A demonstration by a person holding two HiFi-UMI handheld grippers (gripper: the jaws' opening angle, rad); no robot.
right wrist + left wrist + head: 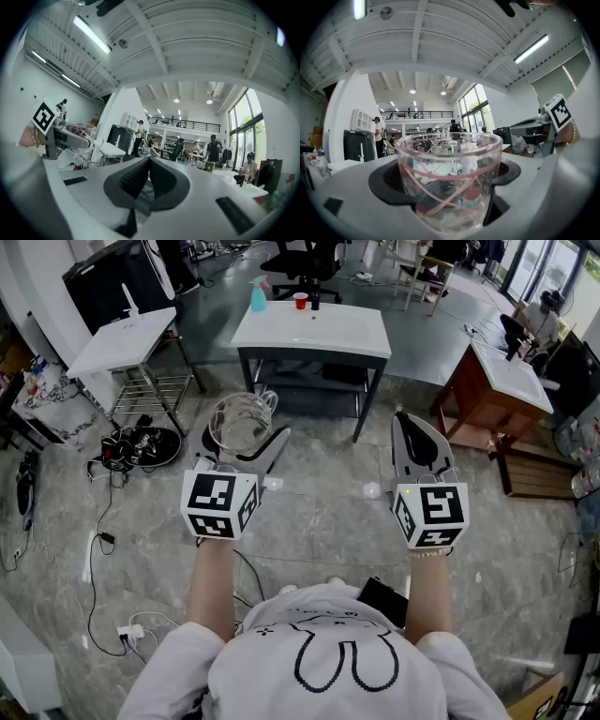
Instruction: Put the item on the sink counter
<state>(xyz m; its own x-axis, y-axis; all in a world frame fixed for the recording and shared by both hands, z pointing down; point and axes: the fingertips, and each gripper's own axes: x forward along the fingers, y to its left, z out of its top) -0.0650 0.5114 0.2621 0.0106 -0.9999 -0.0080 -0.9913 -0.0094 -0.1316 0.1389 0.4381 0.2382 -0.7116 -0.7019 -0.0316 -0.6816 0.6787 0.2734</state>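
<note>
A clear glass jug [242, 423] with thin pink lines stands upright between the jaws of my left gripper [242, 444], which is shut on it at waist height over the floor. In the left gripper view the jug [449, 178] fills the gap between the dark pads [386, 185], and my left gripper [450, 197] points level. My right gripper [406, 420] is shut, pads together, with nothing in it [149, 180]. The white sink counter [314, 329] stands ahead, beyond both grippers. From the right gripper view the left gripper [63, 137] and the jug [80, 129] show at the left.
A blue spray bottle [257, 296] and a red cup [300, 301] stand at the counter's far edge. A second white sink unit [127, 341] is at the left, a wooden one [506, 381] at the right. Cables and black gear [141, 446] lie on the marble floor.
</note>
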